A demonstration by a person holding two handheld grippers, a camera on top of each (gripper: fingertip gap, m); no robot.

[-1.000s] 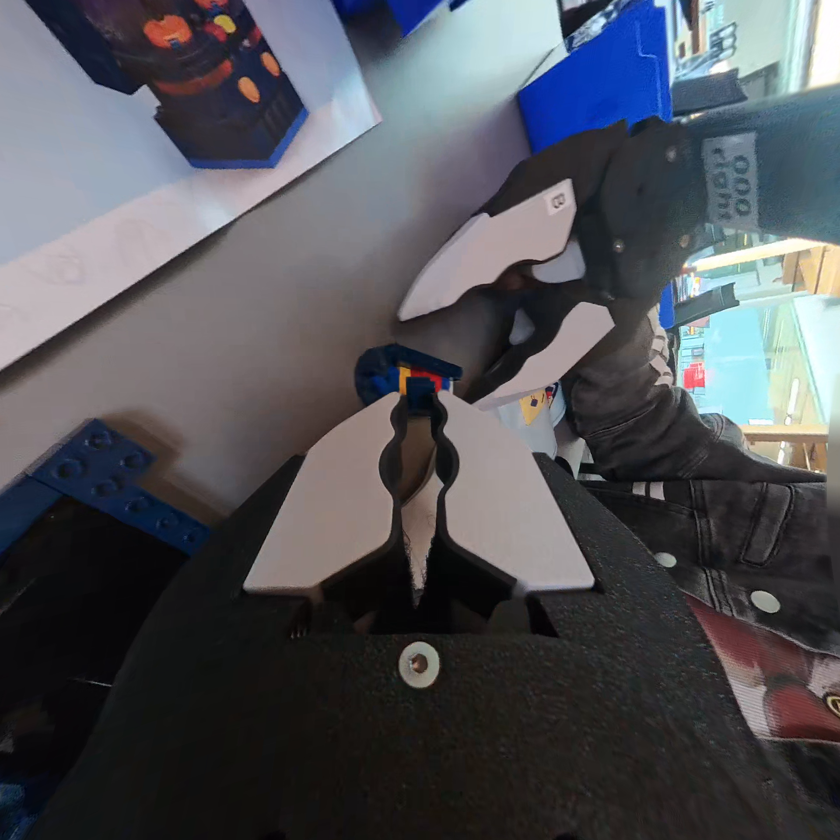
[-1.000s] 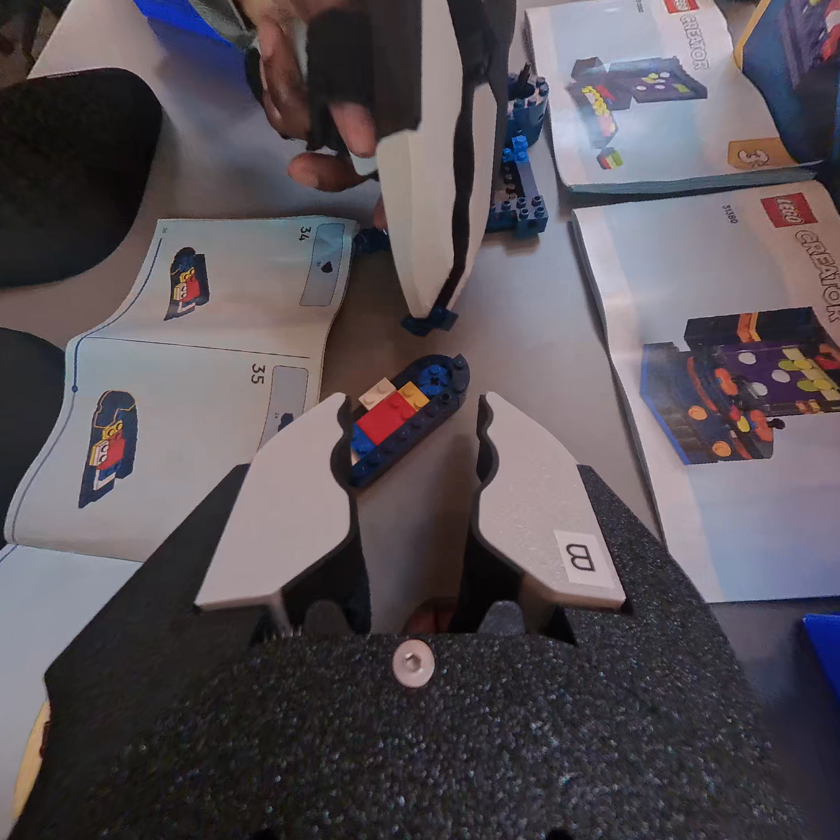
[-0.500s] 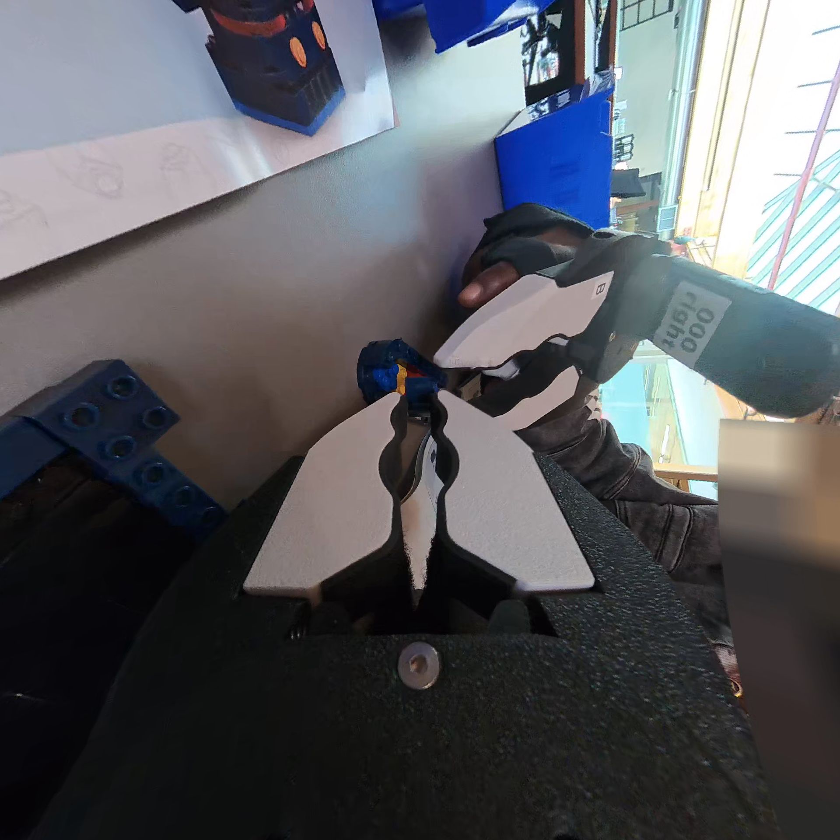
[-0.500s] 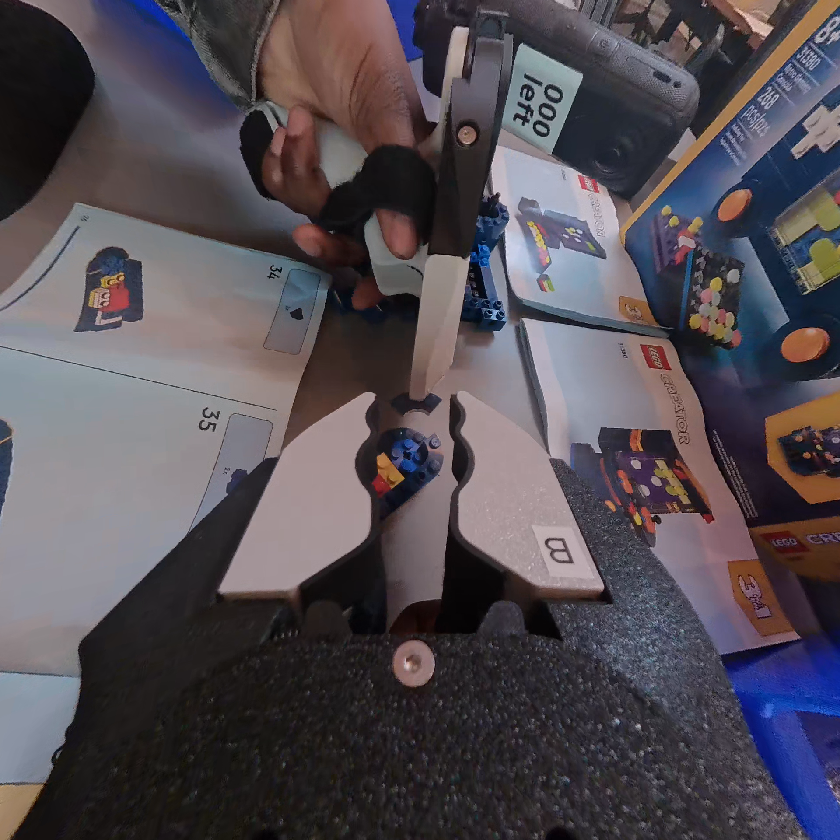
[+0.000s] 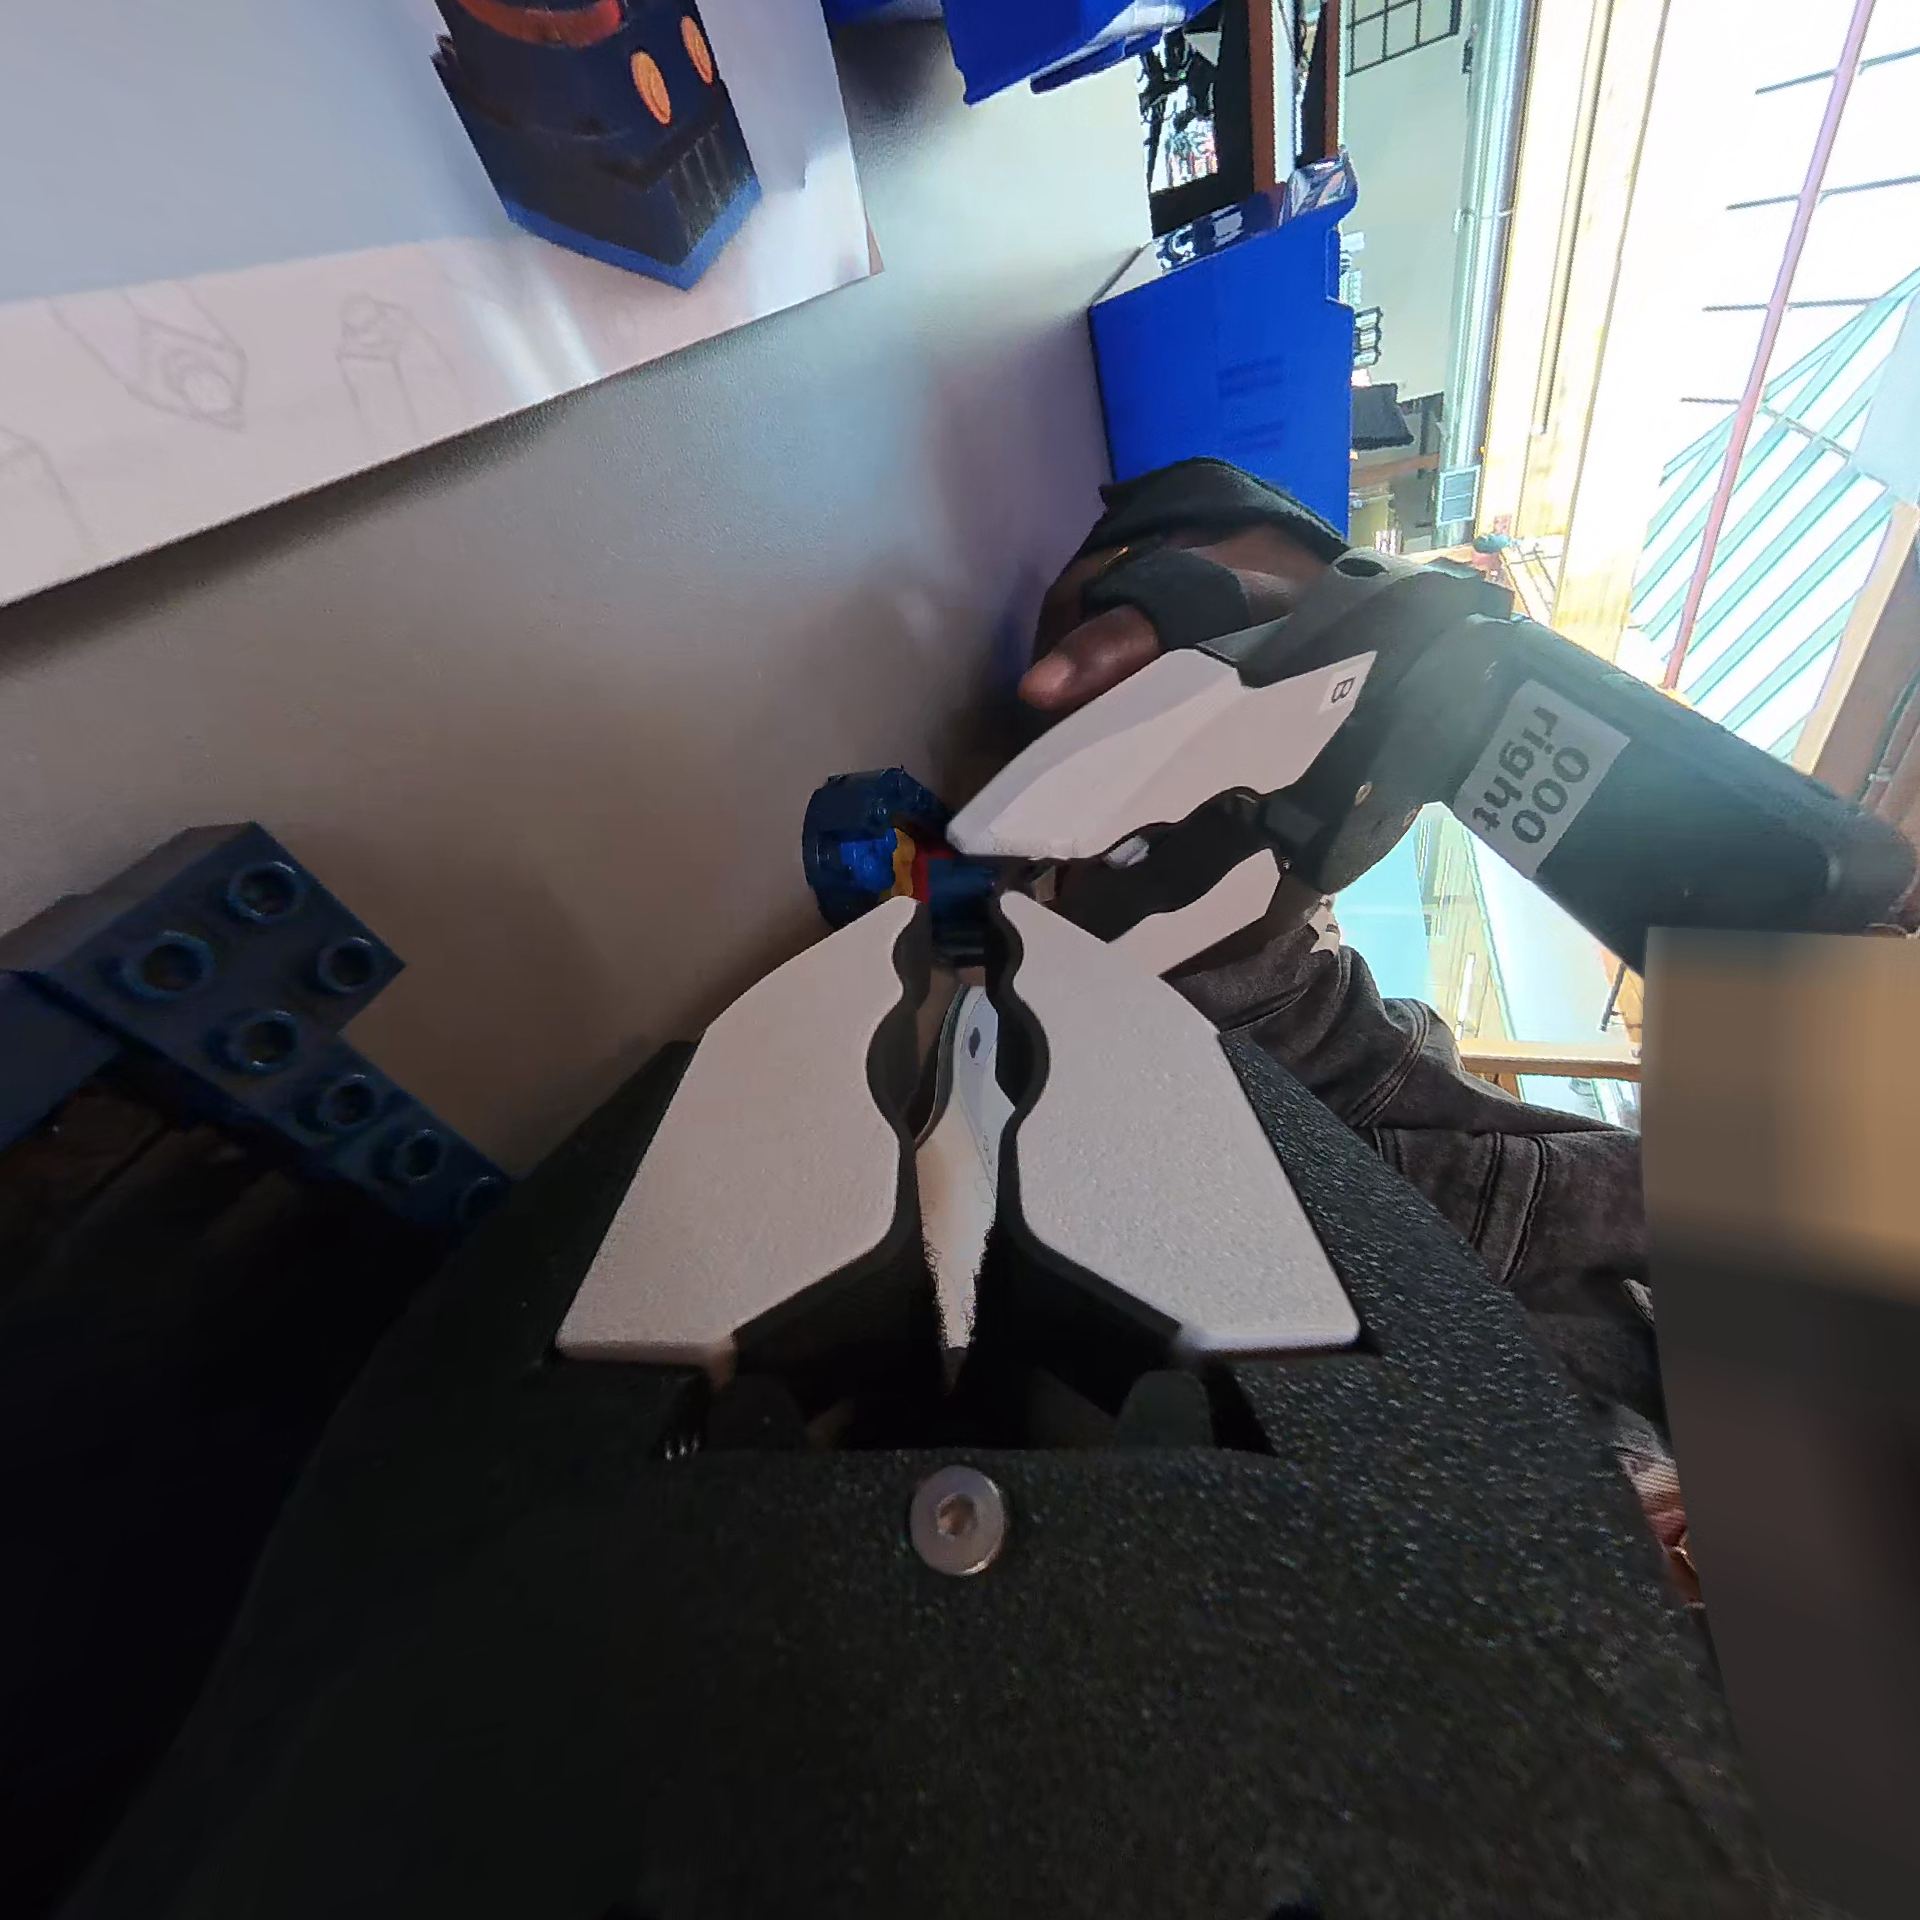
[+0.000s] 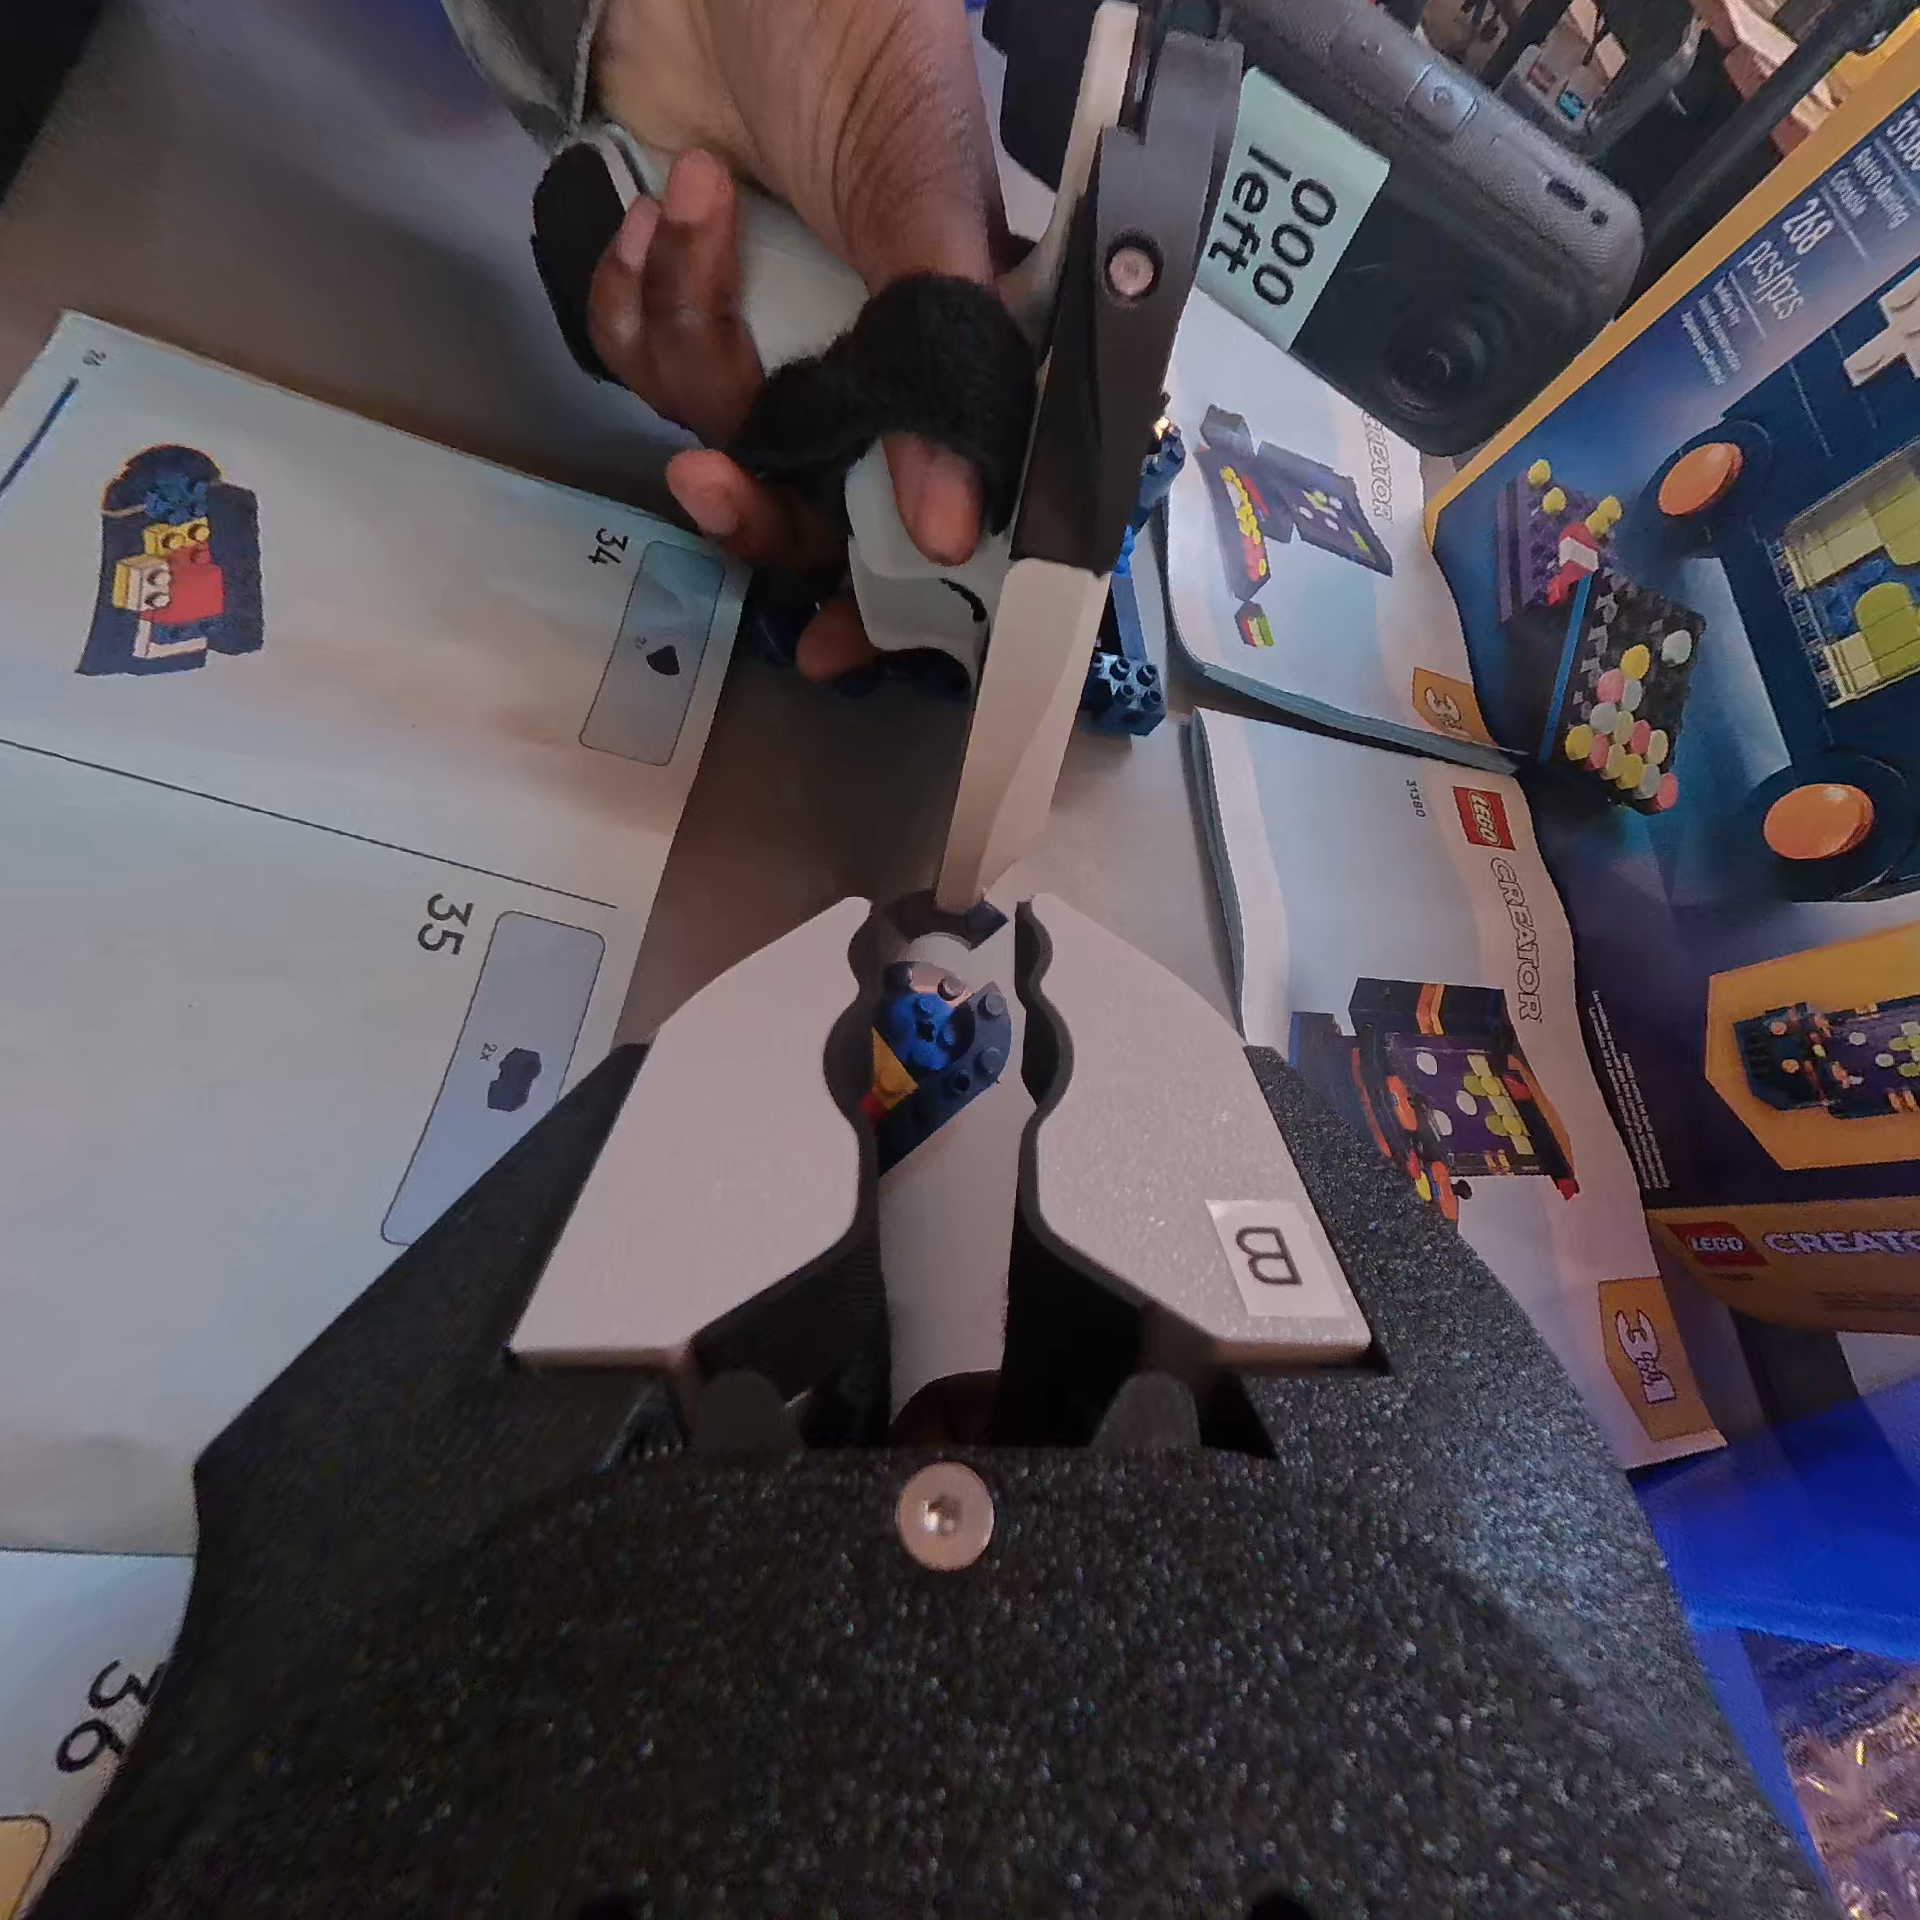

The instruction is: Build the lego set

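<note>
Grey table holds open paper building booklets and a blue toy box. The right gripper squeezes a small dark-blue brick model with red and yellow bricks — keeping it steady. The left gripper, nearly closed, pinches a tiny dark-blue piece just above the model — lined up to join on.

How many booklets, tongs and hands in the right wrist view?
Booklets: 3 (open booklet, upper closed booklet, lower closed booklet)
Tongs: 2 (left tongs, right tongs)
Hands: 1 (hand on the left tongs)
Total: 6
</note>
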